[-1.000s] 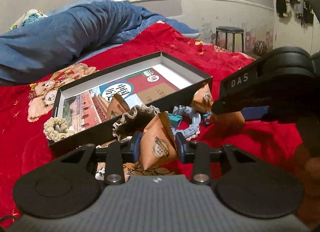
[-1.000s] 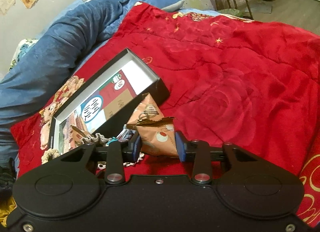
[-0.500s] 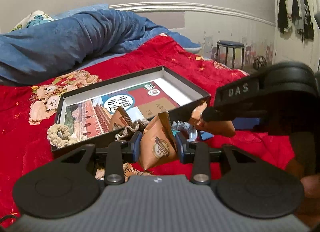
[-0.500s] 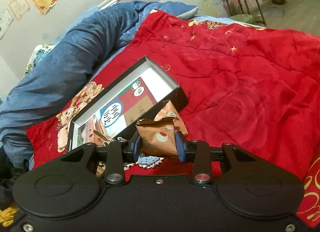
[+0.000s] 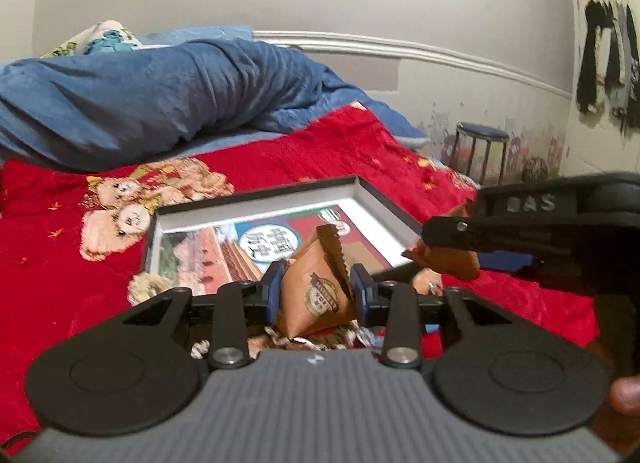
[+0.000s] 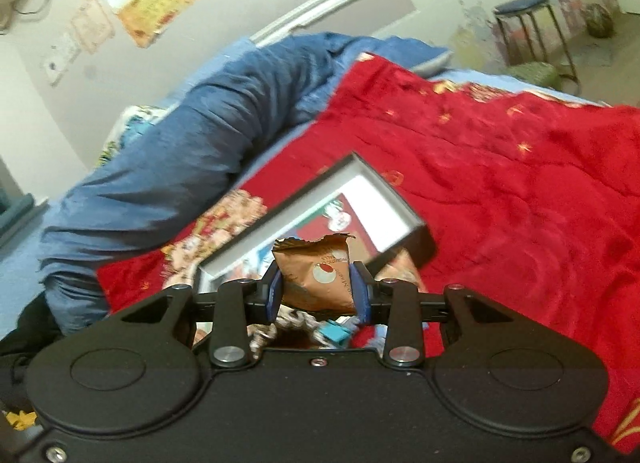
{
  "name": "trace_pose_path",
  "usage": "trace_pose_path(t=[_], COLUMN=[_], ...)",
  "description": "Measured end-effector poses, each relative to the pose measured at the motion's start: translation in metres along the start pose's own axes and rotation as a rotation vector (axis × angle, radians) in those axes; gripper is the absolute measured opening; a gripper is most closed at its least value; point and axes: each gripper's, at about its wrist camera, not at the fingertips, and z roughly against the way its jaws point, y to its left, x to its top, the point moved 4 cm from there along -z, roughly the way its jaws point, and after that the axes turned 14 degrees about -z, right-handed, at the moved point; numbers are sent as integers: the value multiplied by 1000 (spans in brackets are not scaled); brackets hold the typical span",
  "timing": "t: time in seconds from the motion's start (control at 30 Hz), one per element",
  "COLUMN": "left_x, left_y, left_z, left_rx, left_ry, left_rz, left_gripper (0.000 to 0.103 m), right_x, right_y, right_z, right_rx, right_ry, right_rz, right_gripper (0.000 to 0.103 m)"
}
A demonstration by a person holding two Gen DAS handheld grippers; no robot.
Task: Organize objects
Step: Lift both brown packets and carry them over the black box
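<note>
My left gripper is shut on an orange snack packet with a round brown label, held above the near edge of the black box. My right gripper is shut on a second orange packet with a red-and-white dot. In the left wrist view that right gripper comes in from the right with its packet over the box's near right corner. The box is shallow, with printed paper on its floor. A cream scrunchie lies by its near left corner.
The box sits on a red quilt. More small items, a teal clip and lace scrunchies, lie on the quilt beneath the grippers. A rolled blue blanket runs along the back. A blue stool stands beyond the bed.
Both grippers have risen with their packets and tilted upward, so more of the wall shows. The items on the quilt have slid under the gripper bodies.
</note>
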Motion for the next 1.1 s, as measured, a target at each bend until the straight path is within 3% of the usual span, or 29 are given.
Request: trace_pose_path(t=[0.57,0.7,0.8,1.1], left_x=[62,66,67,60], left_y=[78,100,109,124], left_z=[15,0,-14,-39], left_rx=[46,34,15,-27], left_ry=[-173,-166,-147,-103], left_rz=[49,104,88,130], left_gripper=[40,40,40,40], right_x=[37,46,50,60], right_y=[23,22,23,46], right_z=[6,1,-11,-56], right_rx=[172,209,210,195], right_ry=[-17,-6,12,33], right_rz=[18,-11,-14,111], right_gripper=[34,34,34,34])
